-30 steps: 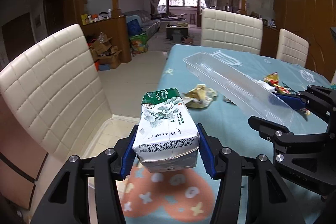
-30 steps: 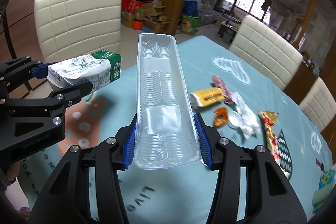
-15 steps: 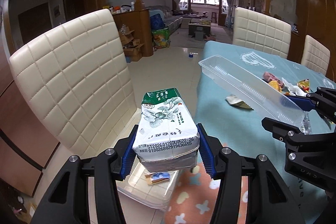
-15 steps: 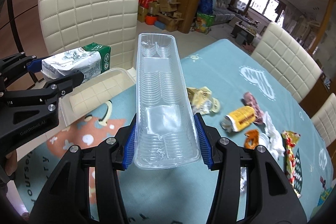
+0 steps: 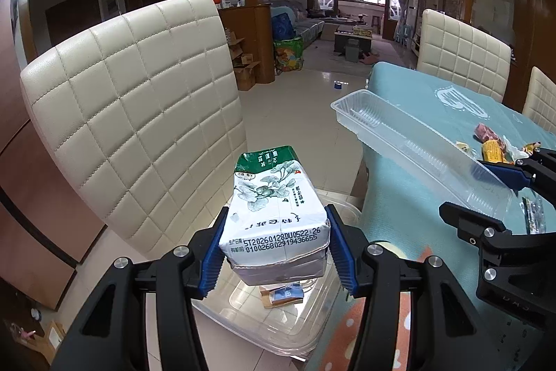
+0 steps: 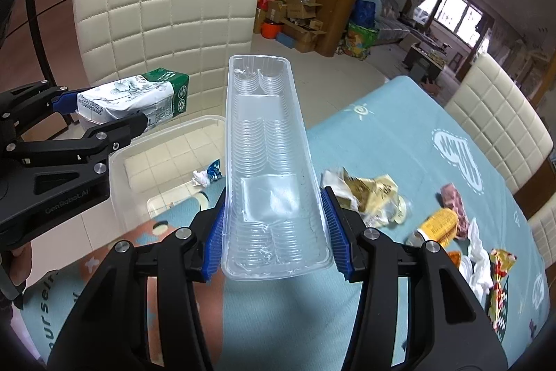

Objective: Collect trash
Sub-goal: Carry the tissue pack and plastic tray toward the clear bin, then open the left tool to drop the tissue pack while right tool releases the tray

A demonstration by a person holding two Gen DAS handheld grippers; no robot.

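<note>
My left gripper (image 5: 276, 252) is shut on a white and green tissue pack (image 5: 274, 214) and holds it above a clear plastic bin (image 5: 278, 325) beside the table's edge. The pack also shows in the right wrist view (image 6: 133, 99). My right gripper (image 6: 274, 232) is shut on a long clear plastic tray (image 6: 267, 162), held over the table near the bin (image 6: 166, 159). The tray also shows in the left wrist view (image 5: 417, 148). The bin holds a few small wrappers (image 6: 208, 174).
Several wrappers and crumpled papers (image 6: 368, 197) lie on the teal tablecloth (image 6: 399, 134) to the right. A cream quilted chair (image 5: 139, 113) stands behind the bin. More chairs (image 6: 500, 106) line the table's far side.
Both grippers have swung left with their loads, from over the table toward the bin. The tissue pack now hangs over the bin instead of the tablecloth.
</note>
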